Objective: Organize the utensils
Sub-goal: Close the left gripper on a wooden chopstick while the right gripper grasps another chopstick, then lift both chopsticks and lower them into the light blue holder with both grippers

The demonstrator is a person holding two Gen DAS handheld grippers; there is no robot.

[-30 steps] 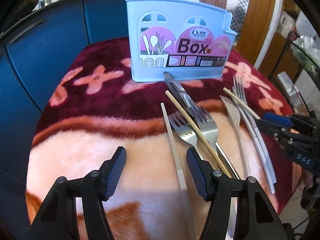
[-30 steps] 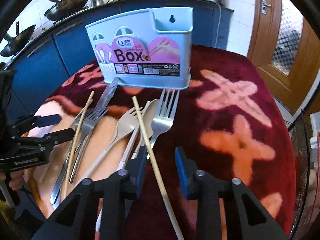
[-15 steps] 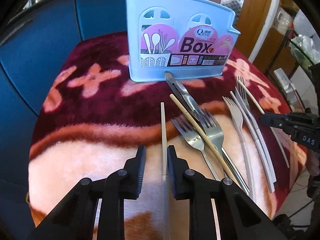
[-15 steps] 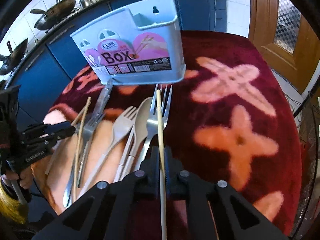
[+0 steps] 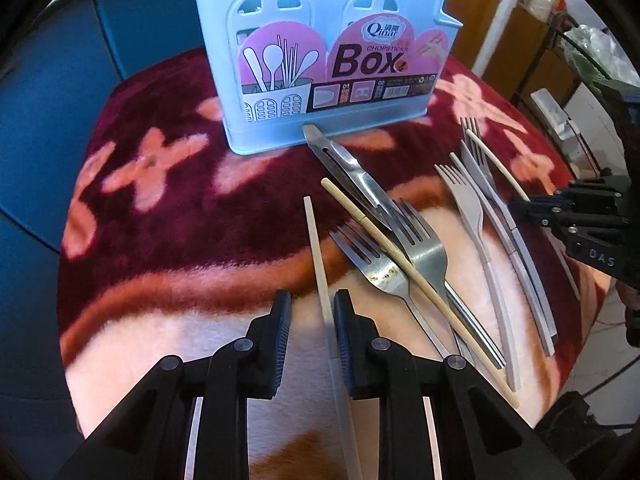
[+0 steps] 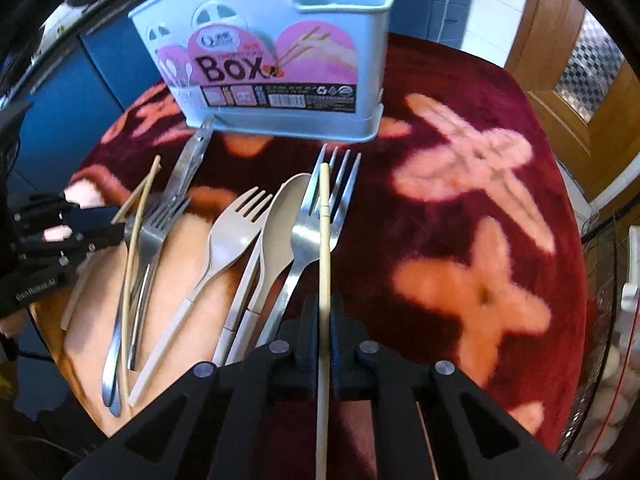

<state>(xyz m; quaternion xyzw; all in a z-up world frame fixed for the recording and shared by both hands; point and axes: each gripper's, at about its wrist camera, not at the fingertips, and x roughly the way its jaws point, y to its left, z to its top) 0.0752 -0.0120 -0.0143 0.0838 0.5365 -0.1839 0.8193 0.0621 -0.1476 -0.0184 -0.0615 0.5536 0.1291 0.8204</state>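
A light blue utensil box (image 5: pixel 320 60) (image 6: pixel 280 40) stands upright at the back of the red patterned cloth. My left gripper (image 5: pixel 311 312) hangs low over a flat beige chopstick (image 5: pixel 316 240). The chopstick runs between the narrowed fingers, against the right pad, with a gap to the left pad. My right gripper (image 6: pixel 325 312) is shut on a round bamboo chopstick (image 6: pixel 325 216) that points toward the box, above a steel fork (image 6: pixel 308 232). In the left wrist view the right gripper (image 5: pixel 520 202) holds that chopstick (image 5: pixel 496 164) at the right.
Two steel forks (image 5: pixel 420 240), another bamboo chopstick (image 5: pixel 400 256) and steel tongs (image 5: pixel 348 164) lie crossed in the middle. A beige fork (image 6: pixel 236 232) and beige spoon (image 6: pixel 284 216) lie beside them. Blue cabinets stand behind, a wooden door to the right.
The left jaws narrowed from wide apart around the flat chopstick. The right jaws closed on the round chopstick, which now lines up with the fingers. Both cameras moved closer to the box.
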